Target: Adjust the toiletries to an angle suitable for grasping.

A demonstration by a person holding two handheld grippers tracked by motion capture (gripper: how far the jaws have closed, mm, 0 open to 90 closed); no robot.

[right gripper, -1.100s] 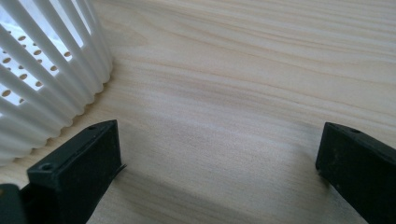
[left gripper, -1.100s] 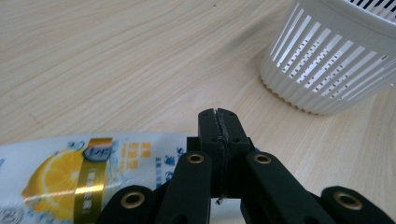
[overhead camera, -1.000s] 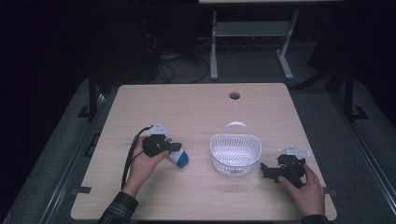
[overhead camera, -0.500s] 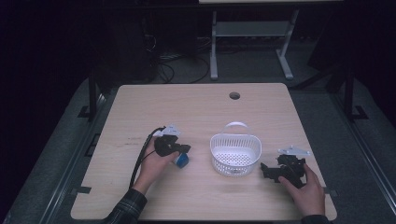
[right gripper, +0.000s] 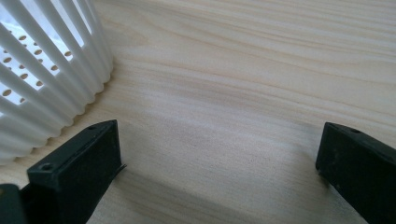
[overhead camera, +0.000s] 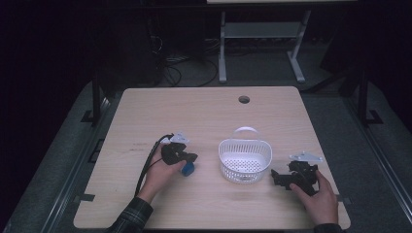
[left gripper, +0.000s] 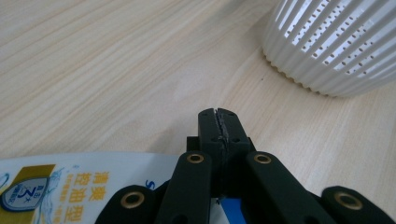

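A white tube point(left gripper: 51, 184) with a blue end point(overhead camera: 187, 168) and printed label lies on the wooden table point(overhead camera: 204, 111), partly under my left gripper point(overhead camera: 191, 158). That gripper's jaws meet tip to tip point(left gripper: 218, 125) above bare wood with nothing between them, pointing toward the white slotted basket point(overhead camera: 244, 160). The basket's ribbed wall point(left gripper: 336, 46) stands just ahead and to the right. My right gripper point(overhead camera: 276, 178) rests right of the basket, held low by a hand. Its jaws stand wide apart point(right gripper: 217, 158) over bare wood, with the basket's wall point(right gripper: 42, 70) at their left.
A round cable hole point(overhead camera: 244, 99) sits near the table's far edge. A black cable point(overhead camera: 145, 167) trails from the left gripper along the hand. The table's front edge runs close below both hands. A metal stand point(overhead camera: 262, 43) is on the floor beyond.
My left gripper has shifted slightly right toward the basket and now covers more of the tube, leaving mainly its blue end showing. The right gripper has stayed put.
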